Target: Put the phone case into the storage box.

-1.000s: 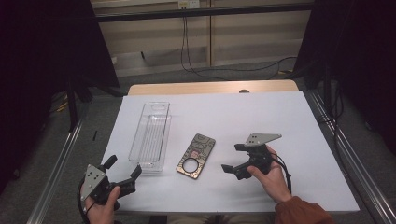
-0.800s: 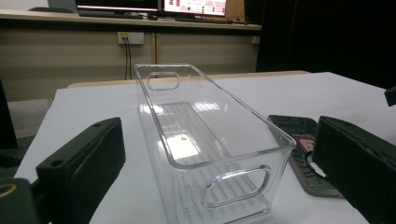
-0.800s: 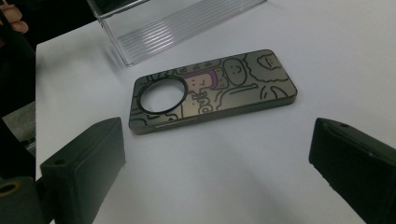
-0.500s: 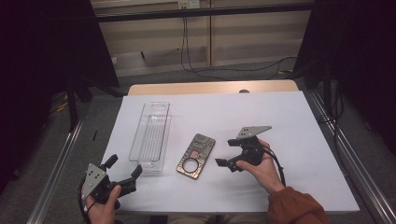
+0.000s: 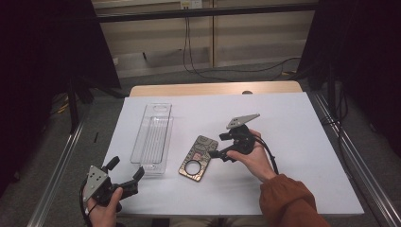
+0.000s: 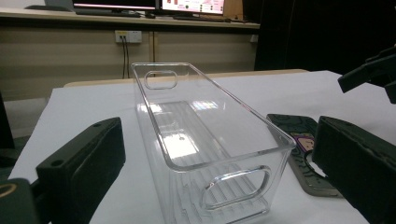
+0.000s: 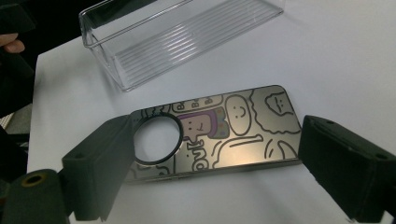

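Note:
A shiny phone case [image 5: 197, 158] with cartoon drawings and a round hole lies flat on the white table [image 5: 293, 123]. My right gripper [image 5: 218, 145] hovers at its right edge. In the right gripper view the case [image 7: 219, 135] spans the gap between the two black jaws of that gripper [image 7: 219, 140]. The jaws have just been closing a little, but the pads stand clear of the case. A clear plastic tray [image 5: 153, 137] lies empty left of the case. My left gripper [image 5: 126, 166] is open near the table's front left corner and points at the tray's near end [image 6: 219, 154].
The table's wooden far edge [image 5: 213, 88] shows beyond the white sheet. Metal rails [image 5: 345, 142] run along both sides. Cables [image 5: 246, 66] lie on the floor behind. In the left gripper view the case [image 6: 292, 133] sits right of the tray, with the right gripper [image 6: 369, 77] above it.
My right gripper has moved left and slightly away from the person, up to the phone case. The left gripper, tray and case have stayed where they were.

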A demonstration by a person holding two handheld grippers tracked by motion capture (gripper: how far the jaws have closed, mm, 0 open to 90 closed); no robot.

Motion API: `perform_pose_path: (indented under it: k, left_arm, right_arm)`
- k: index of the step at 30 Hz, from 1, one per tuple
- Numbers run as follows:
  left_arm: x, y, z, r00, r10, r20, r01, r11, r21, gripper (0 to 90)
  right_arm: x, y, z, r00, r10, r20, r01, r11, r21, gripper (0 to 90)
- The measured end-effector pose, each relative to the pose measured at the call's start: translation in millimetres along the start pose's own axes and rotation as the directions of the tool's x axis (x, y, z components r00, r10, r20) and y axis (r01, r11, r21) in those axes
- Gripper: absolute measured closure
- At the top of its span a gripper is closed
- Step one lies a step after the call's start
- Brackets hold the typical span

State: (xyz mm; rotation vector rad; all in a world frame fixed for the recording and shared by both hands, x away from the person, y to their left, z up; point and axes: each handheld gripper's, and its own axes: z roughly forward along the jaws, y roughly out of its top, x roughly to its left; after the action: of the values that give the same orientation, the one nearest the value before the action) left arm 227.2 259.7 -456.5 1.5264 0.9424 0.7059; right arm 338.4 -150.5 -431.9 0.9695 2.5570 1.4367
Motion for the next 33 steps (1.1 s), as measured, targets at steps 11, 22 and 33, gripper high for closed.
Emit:
perform_pose_path:
  k: [11,22,33]
  left_arm:
    - [-0.7,-0.1,0.3,1.0,-0.002,0.006,0.002,1.0,0.003,2.8]
    - [-0.8,-0.2,0.6,1.0,-0.001,0.006,0.001,1.0,0.008,2.8]
    - [-0.9,-0.3,0.4,1.0,-0.001,0.006,0.001,0.9999,0.01,2.8]
  right_arm:
    - [-7.8,15.8,17.9,0.9988,0.009,-0.048,-0.005,0.997,0.082,19.4]
    - [-16.3,32.2,25.6,0.9995,0.029,-0.014,-0.027,0.993,0.113,50.2]
    - [-18.7,46.9,38.9,0.9991,-0.022,-0.037,0.028,0.988,0.151,77.6]
